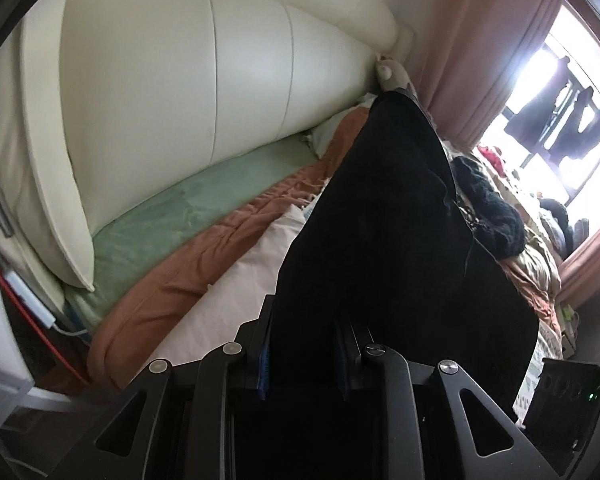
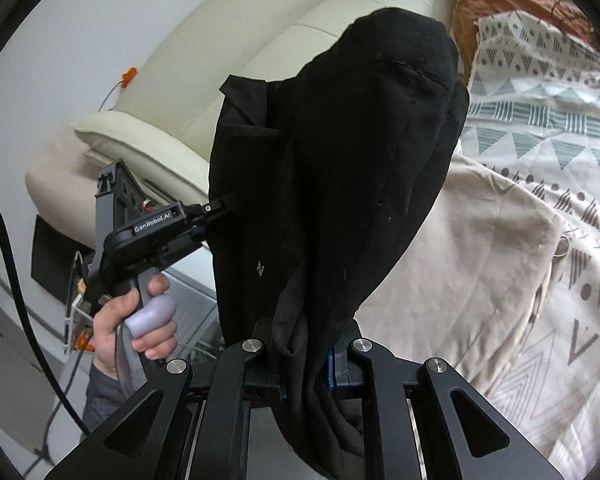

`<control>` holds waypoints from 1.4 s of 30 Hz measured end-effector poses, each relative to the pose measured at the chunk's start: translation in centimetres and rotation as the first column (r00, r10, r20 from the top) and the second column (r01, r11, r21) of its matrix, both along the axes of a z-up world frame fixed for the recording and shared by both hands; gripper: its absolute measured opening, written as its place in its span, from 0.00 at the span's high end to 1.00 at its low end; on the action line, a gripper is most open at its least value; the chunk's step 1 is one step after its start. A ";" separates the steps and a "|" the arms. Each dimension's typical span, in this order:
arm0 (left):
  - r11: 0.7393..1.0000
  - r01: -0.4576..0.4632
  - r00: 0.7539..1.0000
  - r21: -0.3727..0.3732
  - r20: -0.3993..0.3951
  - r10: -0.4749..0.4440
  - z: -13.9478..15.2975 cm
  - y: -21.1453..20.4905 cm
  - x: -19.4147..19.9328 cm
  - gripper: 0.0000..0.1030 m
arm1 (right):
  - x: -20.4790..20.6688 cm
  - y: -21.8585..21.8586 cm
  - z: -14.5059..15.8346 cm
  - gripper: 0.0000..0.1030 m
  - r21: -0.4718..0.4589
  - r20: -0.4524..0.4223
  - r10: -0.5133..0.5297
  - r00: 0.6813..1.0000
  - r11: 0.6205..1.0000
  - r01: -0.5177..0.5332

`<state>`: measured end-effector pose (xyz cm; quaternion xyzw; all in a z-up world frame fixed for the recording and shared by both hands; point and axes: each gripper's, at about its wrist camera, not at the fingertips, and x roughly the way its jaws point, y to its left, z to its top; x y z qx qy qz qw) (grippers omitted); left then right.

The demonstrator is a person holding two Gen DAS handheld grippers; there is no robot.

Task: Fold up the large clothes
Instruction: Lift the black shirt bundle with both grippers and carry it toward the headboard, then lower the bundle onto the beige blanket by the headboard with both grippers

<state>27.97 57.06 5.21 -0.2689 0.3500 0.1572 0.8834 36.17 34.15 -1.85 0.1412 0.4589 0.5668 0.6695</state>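
Large black cloth garment held aloft above the bed's left edge, near the cream padded headboard. Left gripper and right gripper both clench it. Long axis runs forward from each; left gripper grips its side.

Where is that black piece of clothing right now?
The black garment hangs in the air above the bed, pinched by both the right gripper and the left gripper, in front of the cream headboard.
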 end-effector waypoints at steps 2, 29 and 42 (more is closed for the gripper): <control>1.000 -0.007 1.000 0.000 -0.019 0.007 -0.9 0.6 1.2 0.75 | 0.9 0.5 -1.0 0.86 0.001 -0.018 0.001 1.000 1.000 -0.001; 0.960 -0.277 0.953 0.033 -0.116 0.279 -11.2 2.7 -8.2 0.55 | 9.4 3.6 -14.0 0.87 -0.114 -0.158 -0.032 0.987 0.993 0.014; 0.951 -0.308 0.945 -0.004 -0.115 0.306 -12.0 0.8 -12.1 0.28 | 7.9 1.4 -12.1 0.74 -0.283 -0.088 -0.155 0.984 0.951 0.125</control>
